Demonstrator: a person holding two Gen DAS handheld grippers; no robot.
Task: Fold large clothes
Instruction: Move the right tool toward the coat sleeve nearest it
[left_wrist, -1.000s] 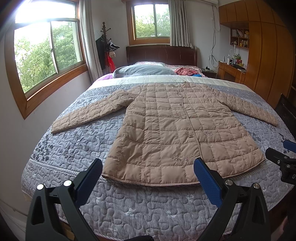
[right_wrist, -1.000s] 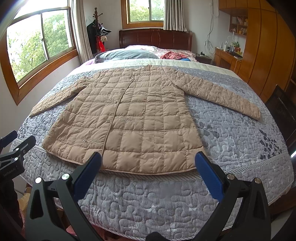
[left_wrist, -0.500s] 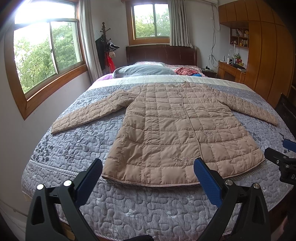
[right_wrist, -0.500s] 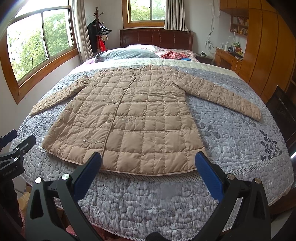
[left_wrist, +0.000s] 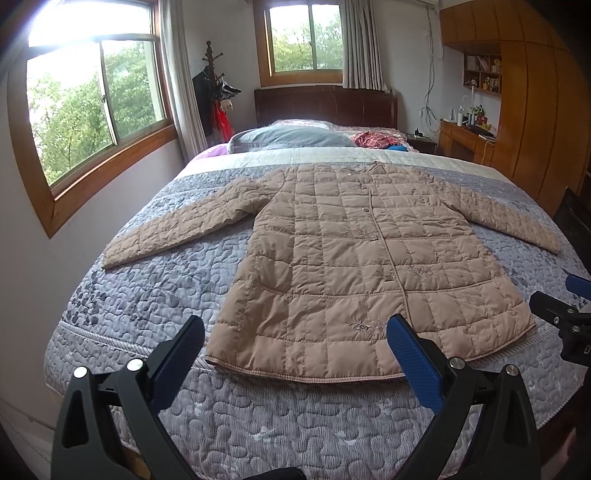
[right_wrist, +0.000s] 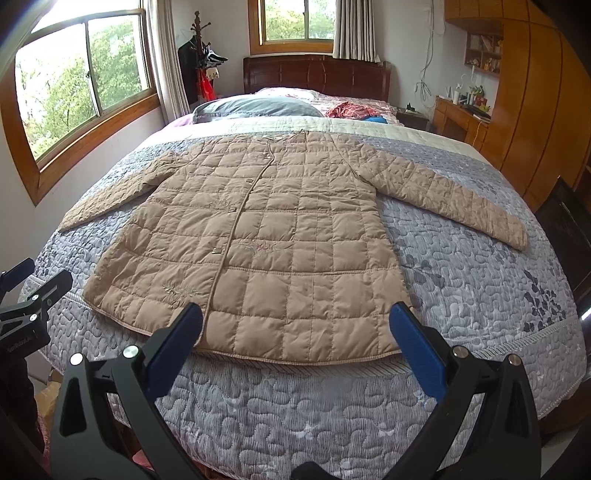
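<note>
A long tan quilted coat lies flat and buttoned on the bed, front up, collar toward the headboard, both sleeves spread out to the sides. My left gripper hangs open over the foot of the bed, just short of the coat's hem near its left corner. My right gripper is open too, short of the hem toward the right half. Neither touches the coat. Each gripper shows at the edge of the other's view: right gripper, left gripper.
The bed's grey quilted cover reaches past the coat on all sides. Pillows and a red cloth lie near the dark headboard. Windows are on the left wall, a wooden wardrobe and desk on the right.
</note>
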